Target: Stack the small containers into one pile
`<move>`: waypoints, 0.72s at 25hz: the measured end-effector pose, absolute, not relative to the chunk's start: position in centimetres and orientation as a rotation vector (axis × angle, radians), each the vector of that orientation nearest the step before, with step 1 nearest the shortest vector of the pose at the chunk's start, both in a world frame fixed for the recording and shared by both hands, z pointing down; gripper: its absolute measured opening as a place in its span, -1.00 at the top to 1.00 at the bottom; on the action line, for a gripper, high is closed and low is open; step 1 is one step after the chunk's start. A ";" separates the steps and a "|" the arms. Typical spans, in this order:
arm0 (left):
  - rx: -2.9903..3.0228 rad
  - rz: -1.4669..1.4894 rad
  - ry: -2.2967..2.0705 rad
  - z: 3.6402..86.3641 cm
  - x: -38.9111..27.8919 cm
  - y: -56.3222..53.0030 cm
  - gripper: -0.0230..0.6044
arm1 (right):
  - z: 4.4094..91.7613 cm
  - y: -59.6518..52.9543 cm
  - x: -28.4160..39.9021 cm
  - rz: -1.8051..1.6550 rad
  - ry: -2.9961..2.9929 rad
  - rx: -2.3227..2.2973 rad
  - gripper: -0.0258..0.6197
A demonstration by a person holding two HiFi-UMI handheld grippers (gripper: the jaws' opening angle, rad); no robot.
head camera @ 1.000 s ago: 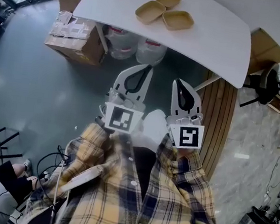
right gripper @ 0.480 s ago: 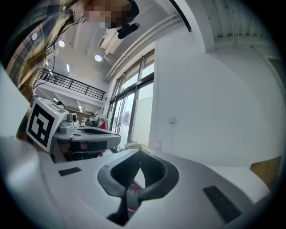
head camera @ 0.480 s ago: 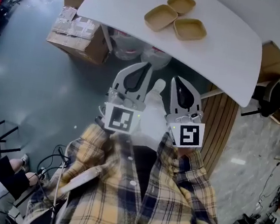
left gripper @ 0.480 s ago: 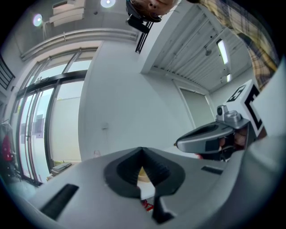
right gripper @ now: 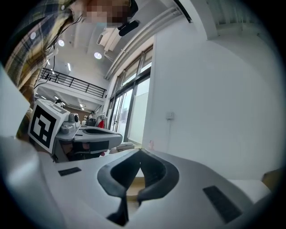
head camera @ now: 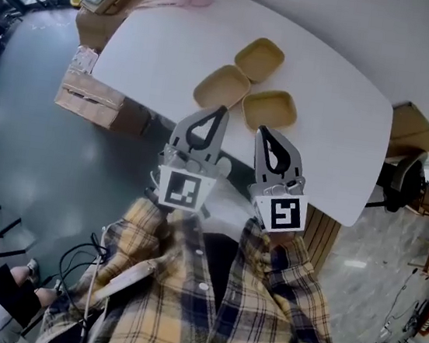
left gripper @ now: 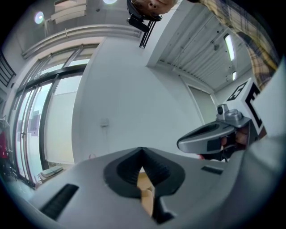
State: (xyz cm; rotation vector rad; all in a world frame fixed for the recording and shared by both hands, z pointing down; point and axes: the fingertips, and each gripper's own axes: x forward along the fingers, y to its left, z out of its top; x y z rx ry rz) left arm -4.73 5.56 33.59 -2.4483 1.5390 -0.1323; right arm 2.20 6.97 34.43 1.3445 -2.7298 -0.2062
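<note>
Three small containers sit clustered and side by side on the white table [head camera: 160, 50], none stacked: a left container [head camera: 222, 87], a right container [head camera: 269, 110] and a far container [head camera: 261, 58] behind them. The left gripper [head camera: 221, 111] is held over the table's near edge with its fingers [left gripper: 120, 174] closed tip to tip and nothing pinched between them. From the head view its tip points at the left container and lies just short of its near rim. A strip of tan container shows through the gap below the closed tips in the left gripper view. The right gripper [head camera: 260, 130] is alongside, its fingers [right gripper: 154, 176] likewise together at the tip and empty. It points at the right container, whose near rim is just beyond the tip. Neither gripper visibly touches a container.
</note>
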 end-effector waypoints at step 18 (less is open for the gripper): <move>-2.484 -0.123 1.508 30.9 -2.9 -10.0 0.87 | 32.7 -9.1 6.2 -0.160 -2.663 1.480 0.87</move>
